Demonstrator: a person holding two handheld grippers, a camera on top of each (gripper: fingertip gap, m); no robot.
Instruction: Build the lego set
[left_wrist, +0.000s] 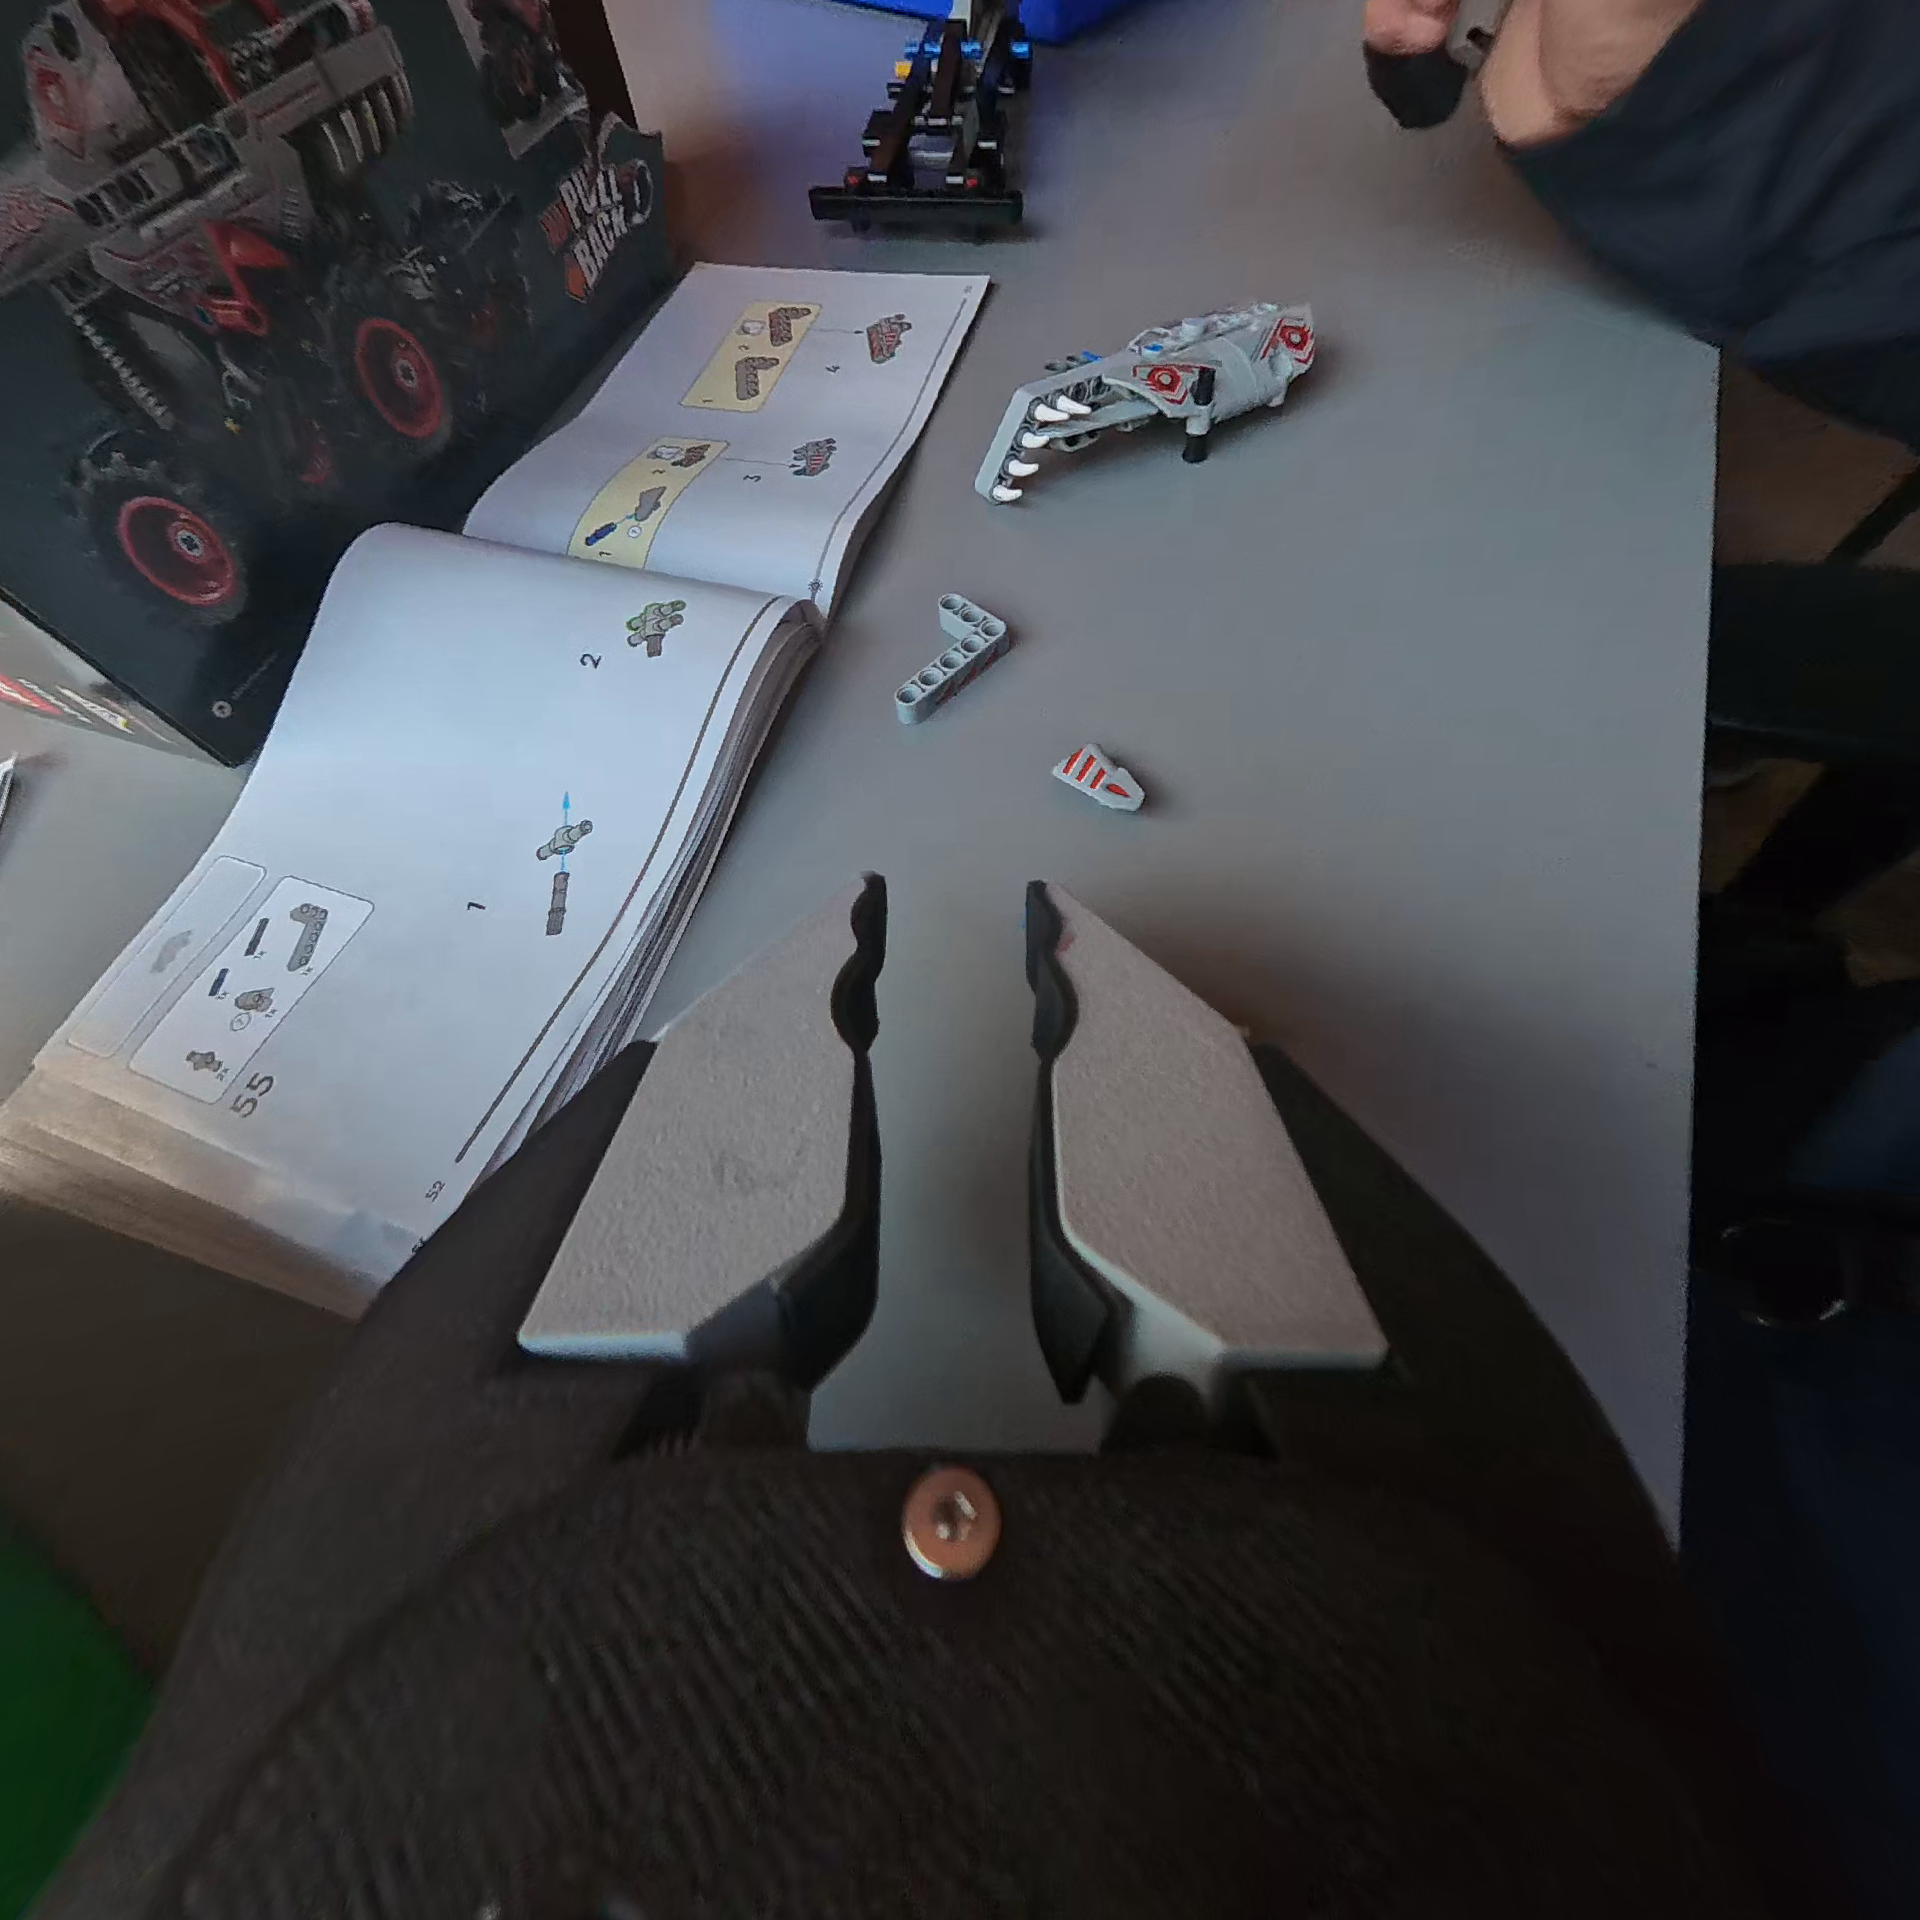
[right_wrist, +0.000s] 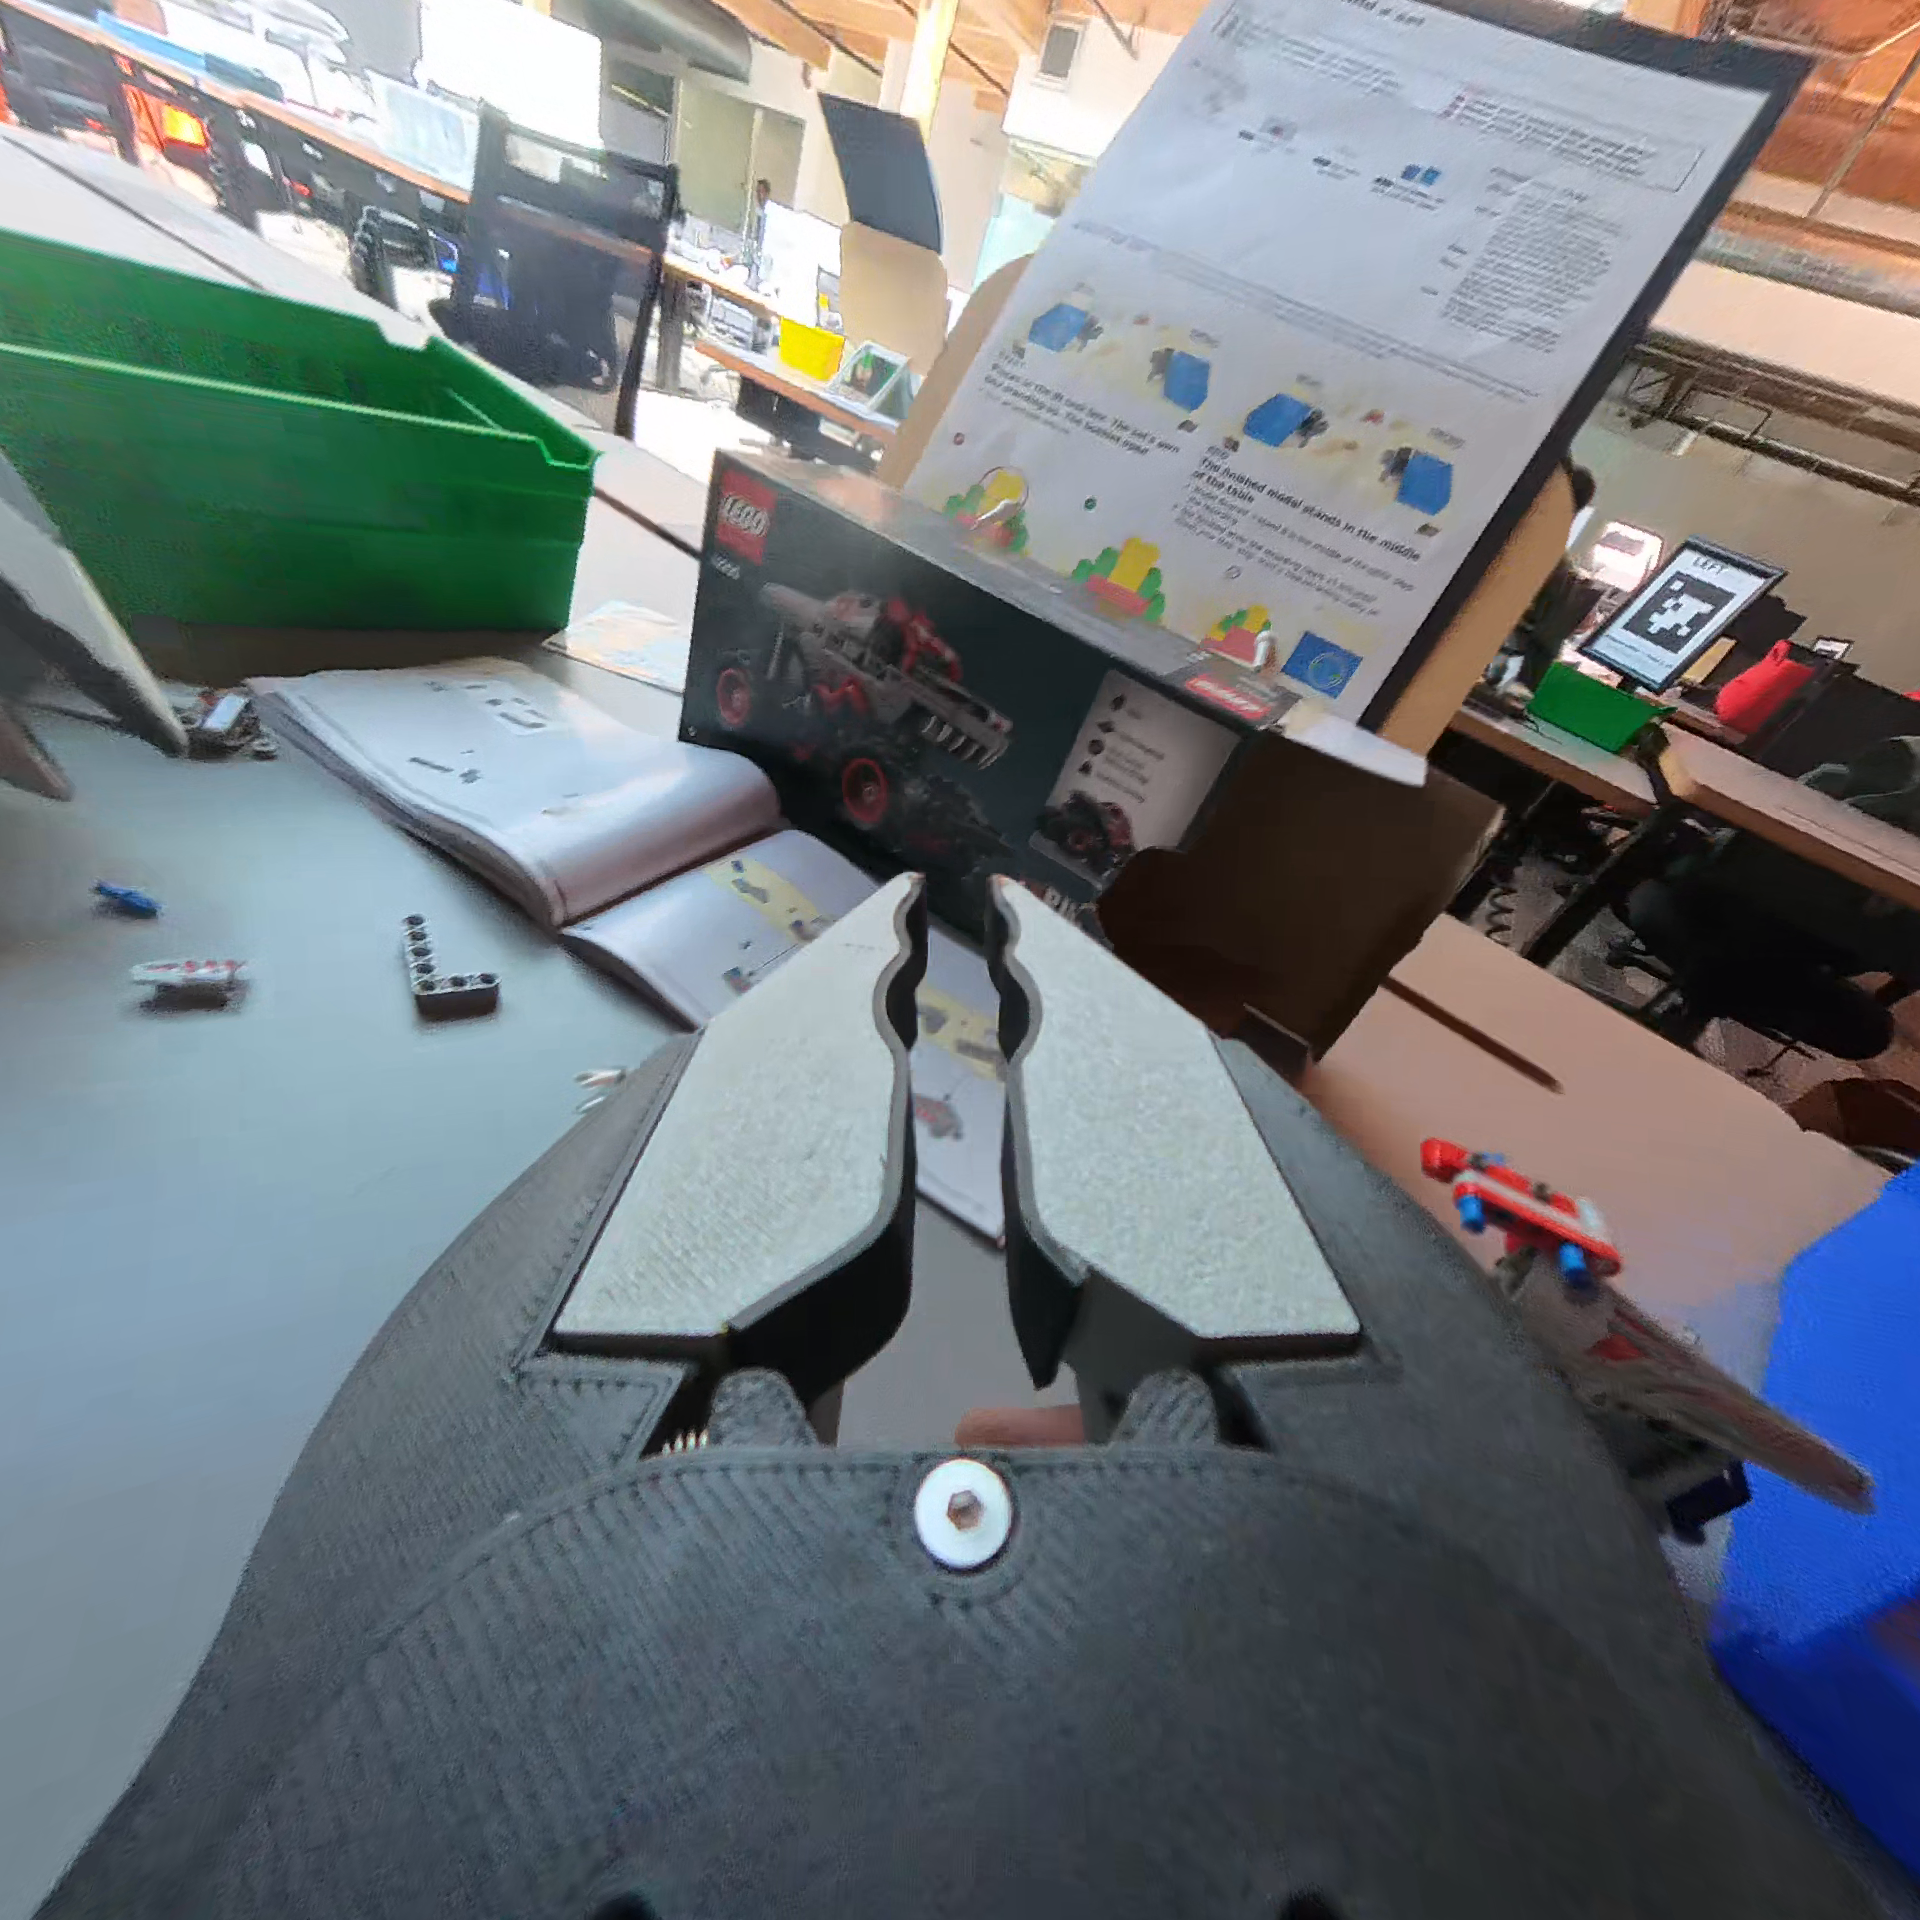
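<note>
Both grippers hold nothing; left gripper (left_wrist: 954, 899) hovers over the grey table (left_wrist: 1455, 935), fingers spread apart; ahead lie the bent grey beam (left_wrist: 951, 657), long arm pointing back-left, and toothed jaw assembly (left_wrist: 1148, 390), teeth pointing left; right gripper (right_wrist: 956, 896) is narrowly parted above the instruction booklet (right_wrist: 623, 821).

We see the left gripper (left_wrist: 956, 894) with matt, ribbed black printed plastic, grainy grey finger faces and a shiny metal screw (left_wrist: 951, 1523). Ahead of its fingertips lie smooth grey plastic pieces (left_wrist: 951, 657) on a matt grey table (left_wrist: 1403, 831); to their left, a satin paper booklet (left_wrist: 499, 831) and glossy cardboard box (left_wrist: 260, 312).
</note>
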